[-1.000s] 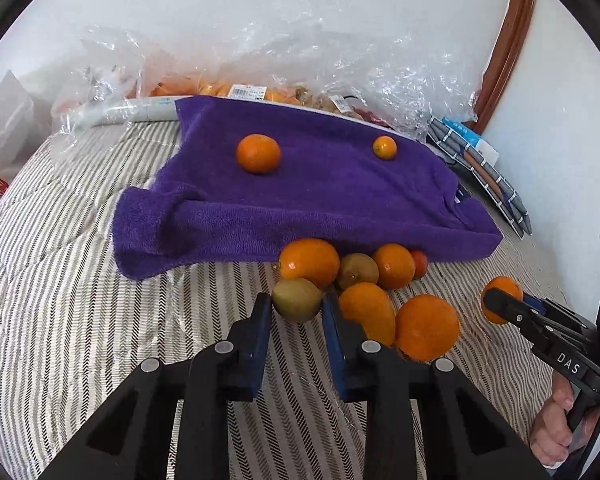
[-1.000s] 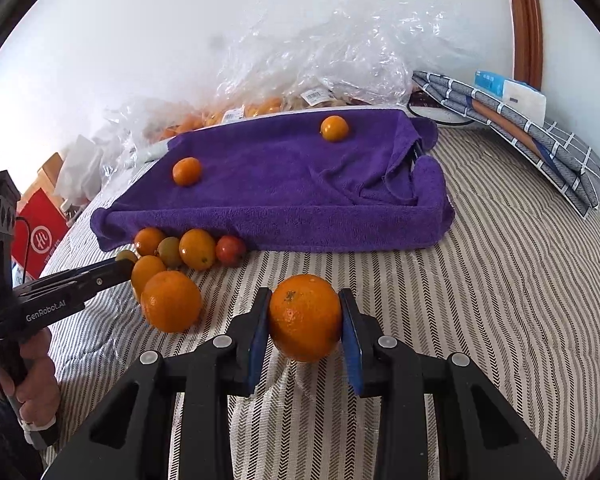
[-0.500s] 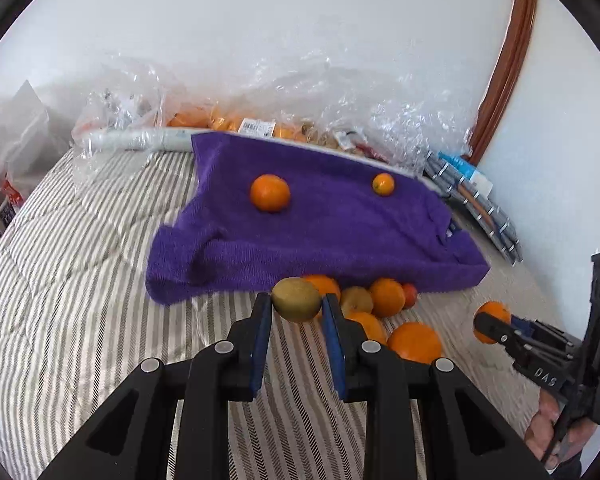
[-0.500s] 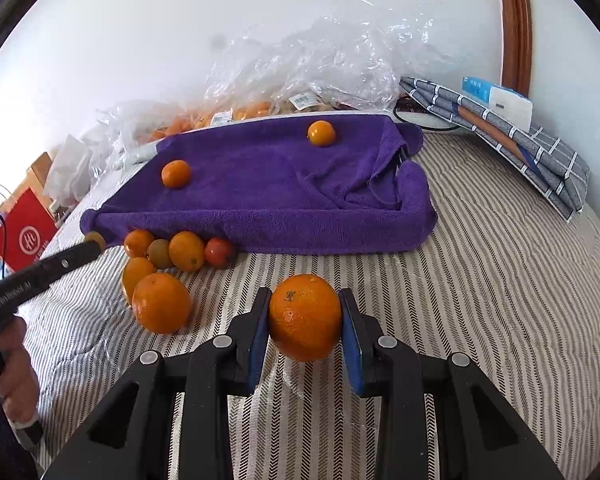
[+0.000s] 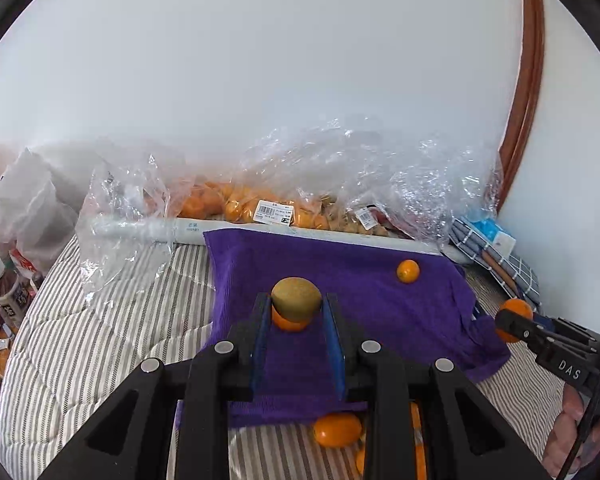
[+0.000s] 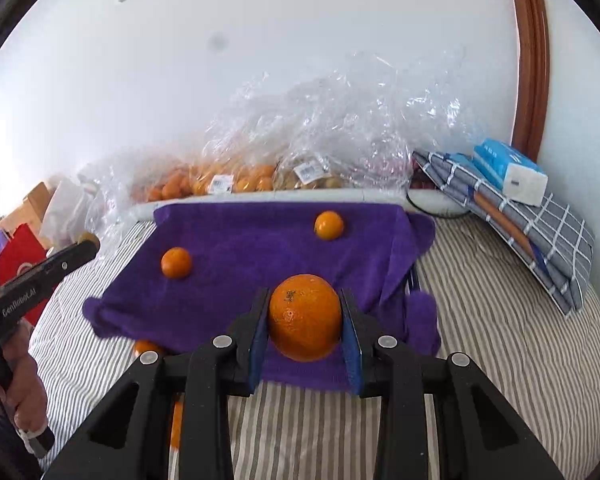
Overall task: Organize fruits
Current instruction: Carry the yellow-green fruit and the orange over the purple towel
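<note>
My left gripper (image 5: 296, 306) is shut on a brown-green kiwi (image 5: 296, 298), held in the air over the purple towel (image 5: 380, 304). An orange (image 5: 286, 323) lying on the towel shows just behind the kiwi, and a smaller one (image 5: 408, 271) lies at the far right. My right gripper (image 6: 305, 320) is shut on a large orange (image 6: 305, 322) above the towel's (image 6: 252, 248) near edge. Two oranges (image 6: 176, 263) (image 6: 329, 225) rest on the towel. Loose fruit (image 5: 337, 430) lies on the striped bedcover in front of the towel, partly hidden by my fingers.
Clear plastic bags of fruit (image 5: 268, 208) line the wall behind the towel. A folded checked cloth (image 6: 540, 236) with a blue tissue pack (image 6: 508, 168) lies at the right. Bottles (image 5: 10, 292) and a red bag (image 6: 20, 256) stand off the bed's left side.
Both grippers have risen and moved forward with their fruit, from beside the loose pile to over the purple towel. The pile has dropped to the bottom of both views.
</note>
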Demonstrator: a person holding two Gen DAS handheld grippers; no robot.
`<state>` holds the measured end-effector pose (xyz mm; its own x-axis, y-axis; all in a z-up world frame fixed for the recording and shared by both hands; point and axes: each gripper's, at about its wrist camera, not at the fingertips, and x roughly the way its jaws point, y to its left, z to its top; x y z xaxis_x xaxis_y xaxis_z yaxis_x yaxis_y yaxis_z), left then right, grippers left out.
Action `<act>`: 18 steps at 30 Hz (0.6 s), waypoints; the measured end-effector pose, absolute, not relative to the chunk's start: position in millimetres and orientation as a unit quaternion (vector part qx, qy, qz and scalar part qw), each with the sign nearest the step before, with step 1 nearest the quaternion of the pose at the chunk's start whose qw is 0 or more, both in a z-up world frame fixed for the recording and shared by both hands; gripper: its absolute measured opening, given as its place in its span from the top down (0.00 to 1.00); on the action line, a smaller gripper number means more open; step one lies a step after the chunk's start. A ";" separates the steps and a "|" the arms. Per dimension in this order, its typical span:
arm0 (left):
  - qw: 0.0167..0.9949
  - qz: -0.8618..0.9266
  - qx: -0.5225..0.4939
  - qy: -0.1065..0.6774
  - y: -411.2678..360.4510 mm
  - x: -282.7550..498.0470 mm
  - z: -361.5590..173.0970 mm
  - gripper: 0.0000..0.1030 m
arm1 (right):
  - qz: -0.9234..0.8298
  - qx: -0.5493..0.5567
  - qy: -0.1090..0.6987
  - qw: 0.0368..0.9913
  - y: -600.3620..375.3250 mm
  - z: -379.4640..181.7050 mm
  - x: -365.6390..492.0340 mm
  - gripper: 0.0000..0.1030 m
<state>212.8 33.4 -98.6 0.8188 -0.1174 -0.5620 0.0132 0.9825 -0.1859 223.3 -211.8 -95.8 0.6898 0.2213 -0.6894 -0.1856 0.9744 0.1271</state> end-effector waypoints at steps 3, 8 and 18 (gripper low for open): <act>0.948 -0.025 -0.096 0.304 36.3 221.6 -112.2 0.76 | 0.106 0.029 0.381 0.918 -211.2 -101.9 241.6 0.68; 0.941 -0.014 -0.089 0.326 39.6 230.2 -132.1 0.76 | 0.110 0.031 0.398 0.910 -210.9 -127.1 255.7 0.68; 0.930 -0.010 -0.100 0.355 39.7 236.3 -143.2 0.76 | 0.101 0.028 0.429 0.897 -212.7 -152.4 263.4 0.68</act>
